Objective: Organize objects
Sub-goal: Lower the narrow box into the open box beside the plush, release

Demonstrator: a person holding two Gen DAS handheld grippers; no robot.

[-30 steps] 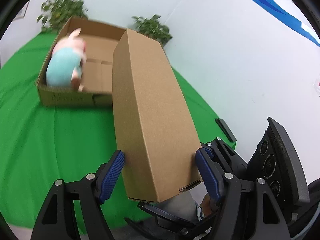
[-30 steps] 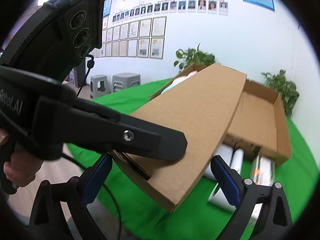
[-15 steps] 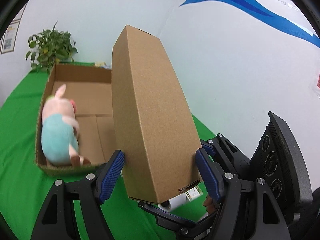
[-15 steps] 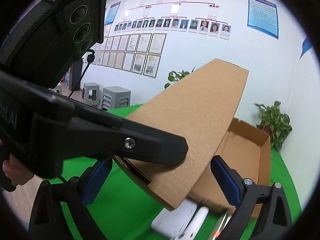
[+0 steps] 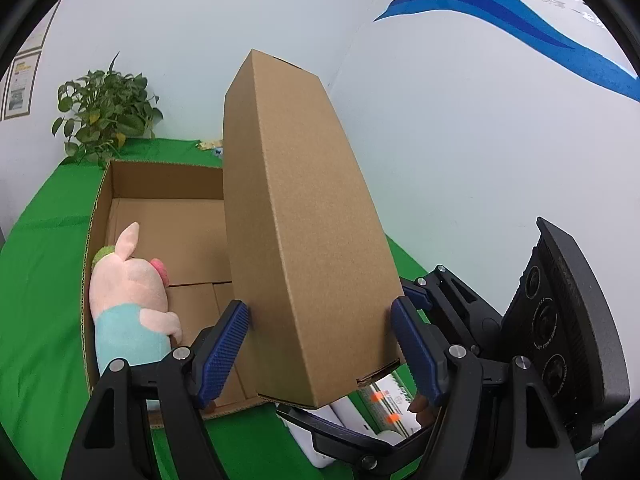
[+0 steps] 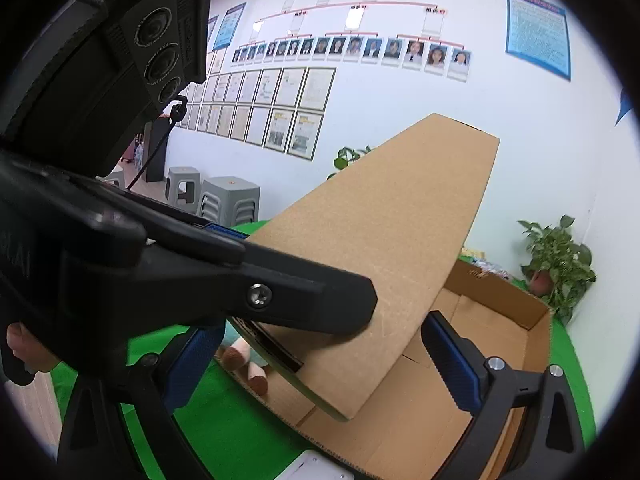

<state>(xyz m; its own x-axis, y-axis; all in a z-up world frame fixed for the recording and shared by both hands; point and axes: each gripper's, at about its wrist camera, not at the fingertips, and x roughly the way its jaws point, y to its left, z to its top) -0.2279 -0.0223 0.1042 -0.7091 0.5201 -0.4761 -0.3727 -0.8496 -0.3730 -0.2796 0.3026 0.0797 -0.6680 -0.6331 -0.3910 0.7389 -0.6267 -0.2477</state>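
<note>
Long carton (image 5: 304, 240): stiff, probably light; best held across its narrow sides.
Left tongs (image 5: 320, 344): clamping its lower end.
Right tongs (image 6: 316, 360): wide, unladen.

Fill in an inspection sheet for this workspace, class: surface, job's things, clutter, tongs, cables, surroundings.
Surface: green cloth-covered table.
Job's things: long closed brown cardboard box held tilted above the open shallow cardboard tray; pink-and-teal plush pig lies inside the tray.
Clutter: white packages with orange marks beside the tray.
Tongs: left tongs clamp the long box; right tongs straddle its other end, contact unclear.
Cables: black cable hanging at the left.
Surroundings: potted plant, grey stools, framed wall certificates.
</note>
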